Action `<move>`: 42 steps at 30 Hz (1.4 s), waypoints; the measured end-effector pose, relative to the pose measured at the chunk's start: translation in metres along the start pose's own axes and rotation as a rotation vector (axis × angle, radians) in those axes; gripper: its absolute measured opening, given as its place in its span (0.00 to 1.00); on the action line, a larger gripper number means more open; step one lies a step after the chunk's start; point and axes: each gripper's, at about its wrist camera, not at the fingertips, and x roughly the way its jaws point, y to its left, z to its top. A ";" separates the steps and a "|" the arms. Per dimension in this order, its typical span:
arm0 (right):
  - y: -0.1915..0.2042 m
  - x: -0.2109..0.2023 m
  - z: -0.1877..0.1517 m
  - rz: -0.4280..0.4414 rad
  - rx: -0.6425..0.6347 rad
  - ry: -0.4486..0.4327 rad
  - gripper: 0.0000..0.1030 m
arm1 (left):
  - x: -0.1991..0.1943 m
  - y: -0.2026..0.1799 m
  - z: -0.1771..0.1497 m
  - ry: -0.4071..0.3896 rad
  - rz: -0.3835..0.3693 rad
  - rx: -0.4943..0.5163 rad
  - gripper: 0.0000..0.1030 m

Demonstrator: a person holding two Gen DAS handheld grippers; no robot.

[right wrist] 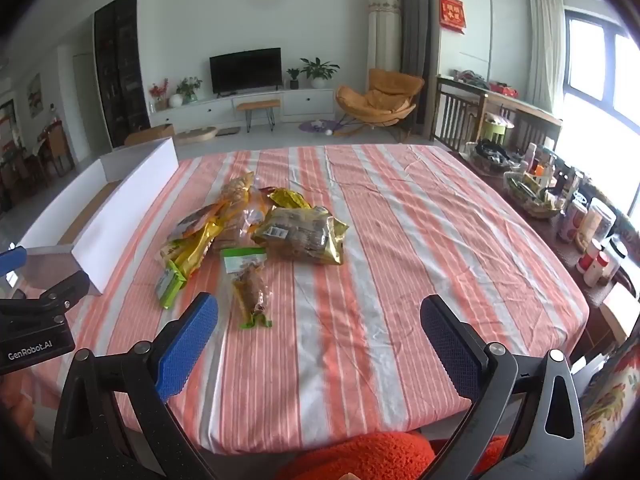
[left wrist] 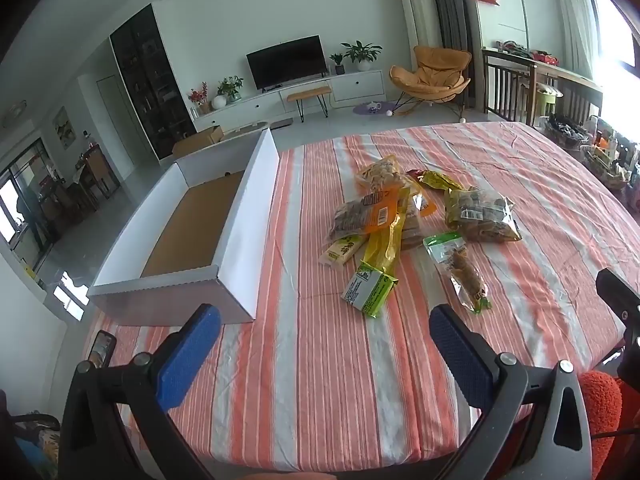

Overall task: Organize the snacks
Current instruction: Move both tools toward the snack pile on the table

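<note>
A pile of snack packets (left wrist: 404, 216) lies on the striped tablecloth (left wrist: 320, 380); it also shows in the right wrist view (right wrist: 248, 232). Nearest are a green packet (left wrist: 370, 288) and a clear packet with a green top (left wrist: 460, 268). A large gold bag (right wrist: 304, 234) lies at the pile's right. An open white box (left wrist: 248, 224) with a brown floor stands to the left. My left gripper (left wrist: 324, 340) is open and empty, short of the pile. My right gripper (right wrist: 318, 328) is open and empty, near the clear packet (right wrist: 250, 280).
The table's near edge (right wrist: 320, 436) is close below both grippers. A side table with baskets, bottles and jars (right wrist: 560, 208) stands at the right. A phone (left wrist: 100, 354) lies by the box's near corner. The left gripper body (right wrist: 36, 320) shows at the right view's left edge.
</note>
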 end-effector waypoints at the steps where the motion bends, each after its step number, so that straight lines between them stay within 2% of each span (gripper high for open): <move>1: 0.001 0.000 0.000 -0.002 -0.004 0.000 0.99 | -0.001 0.000 0.000 -0.003 0.003 0.002 1.00; 36: 0.007 0.001 -0.002 -0.008 -0.011 0.011 0.99 | 0.014 0.002 -0.005 0.042 -0.028 -0.020 1.00; 39: 0.008 0.002 -0.003 -0.008 -0.009 0.014 0.99 | 0.019 0.002 -0.007 0.051 -0.042 -0.023 1.00; 42: 0.008 0.002 -0.001 -0.009 -0.006 0.016 0.99 | 0.035 0.006 -0.012 0.096 -0.092 -0.040 1.00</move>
